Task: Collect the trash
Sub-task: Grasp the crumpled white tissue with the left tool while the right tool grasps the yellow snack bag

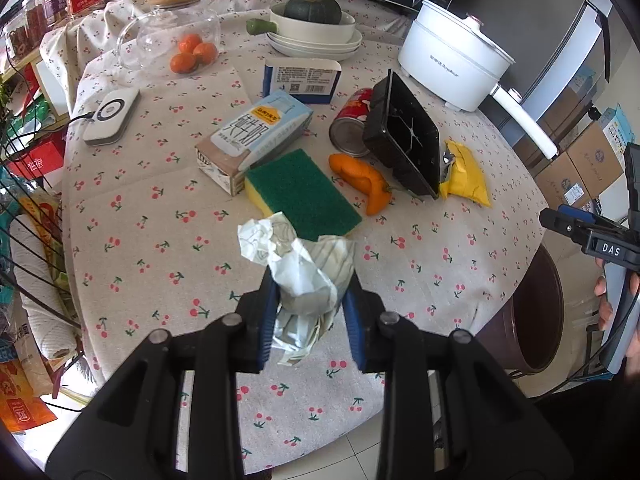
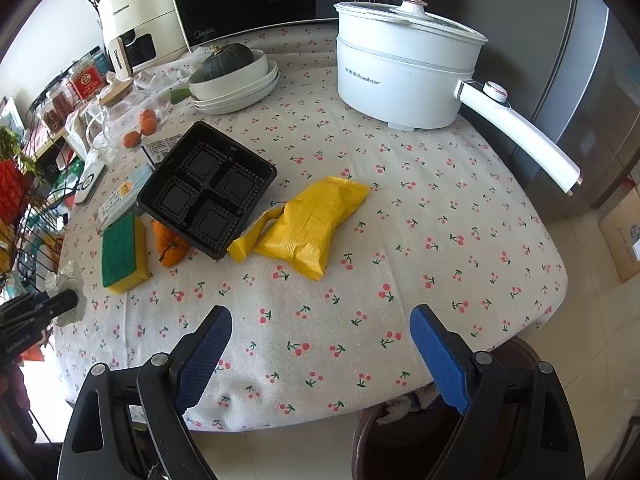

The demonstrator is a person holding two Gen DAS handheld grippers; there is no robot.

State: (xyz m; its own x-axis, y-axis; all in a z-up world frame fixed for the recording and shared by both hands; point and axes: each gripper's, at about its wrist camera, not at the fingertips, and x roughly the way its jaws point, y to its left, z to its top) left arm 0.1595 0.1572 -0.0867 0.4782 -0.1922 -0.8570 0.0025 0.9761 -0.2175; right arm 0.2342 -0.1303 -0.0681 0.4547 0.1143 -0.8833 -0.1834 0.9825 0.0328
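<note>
My left gripper (image 1: 312,294) is shut on a crumpled white and silver wrapper (image 1: 298,256), held just above the cherry-print tablecloth (image 1: 160,264) near the front edge. In the right wrist view the same wrapper (image 2: 66,276) shows at far left in that gripper. My right gripper (image 2: 320,314) stands open over the table's front edge with nothing between its blue pads (image 2: 204,350). Beyond it lie a yellow packet (image 2: 312,224), a black plastic tray (image 2: 208,192) propped at a tilt, and orange peel (image 2: 170,244). A red can (image 1: 352,124) lies on its side behind the tray.
A brown bin (image 2: 400,432) stands on the floor below the table's front right edge. A green sponge (image 1: 304,196), milk carton (image 1: 252,136), blue box (image 1: 302,78), white pot (image 2: 404,76), stacked bowls with a squash (image 1: 314,24) and a wire rack (image 1: 28,216) at left crowd the table.
</note>
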